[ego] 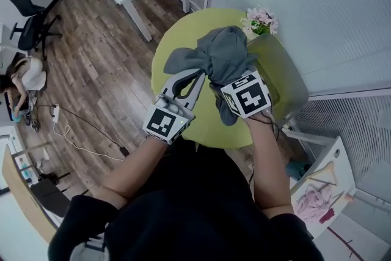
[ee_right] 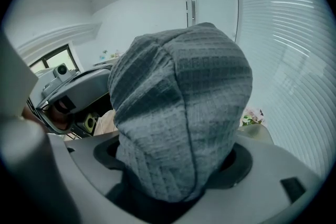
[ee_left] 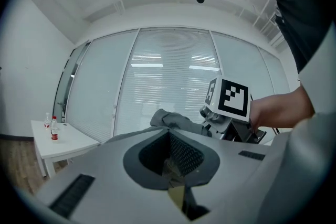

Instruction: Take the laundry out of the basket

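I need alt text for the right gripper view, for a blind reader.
A grey ribbed garment fills the middle, bunched up and clamped in the right hand-held gripper. The left hand-held gripper shows at the left, window blinds at the right.

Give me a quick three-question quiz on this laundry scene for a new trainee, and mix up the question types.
1. True or false: the right gripper is shut on the gray garment.
2. Where is the garment? A. inside the green basket. B. held up above the round green table. C. lying on the floor.
3. Fill in the blank: the pink flowers show right next to the ____.
Key: 1 true; 2 B; 3 basket.
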Demonstrator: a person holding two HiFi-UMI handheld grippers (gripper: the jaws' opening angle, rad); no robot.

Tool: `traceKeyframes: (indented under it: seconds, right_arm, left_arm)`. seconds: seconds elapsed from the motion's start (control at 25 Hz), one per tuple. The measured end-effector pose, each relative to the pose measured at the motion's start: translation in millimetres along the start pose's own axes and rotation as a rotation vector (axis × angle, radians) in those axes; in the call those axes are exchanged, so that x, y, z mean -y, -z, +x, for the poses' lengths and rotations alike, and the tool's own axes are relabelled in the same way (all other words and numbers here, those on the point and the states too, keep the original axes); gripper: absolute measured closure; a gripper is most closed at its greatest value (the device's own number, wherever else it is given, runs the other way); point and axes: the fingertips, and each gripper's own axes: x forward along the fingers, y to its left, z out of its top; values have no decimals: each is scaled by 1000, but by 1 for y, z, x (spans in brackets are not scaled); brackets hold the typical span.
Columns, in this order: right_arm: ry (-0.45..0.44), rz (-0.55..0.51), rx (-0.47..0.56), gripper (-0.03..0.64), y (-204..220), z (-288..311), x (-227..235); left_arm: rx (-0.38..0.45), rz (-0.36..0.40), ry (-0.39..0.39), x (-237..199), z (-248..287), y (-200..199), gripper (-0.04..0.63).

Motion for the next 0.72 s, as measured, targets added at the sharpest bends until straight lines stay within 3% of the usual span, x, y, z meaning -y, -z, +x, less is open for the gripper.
traceKeyframes:
  seconds: [0.4, 0.72]
  right_arm:
    - [-84, -12, -57, 195, 9, 63, -72]
    - [-41, -10, -126, 195, 59, 128, -85]
  left_arm:
    - [-71, 22, -62, -37, -57, 41, 588]
    - [-156, -36, -47, -44, -75, 109, 588]
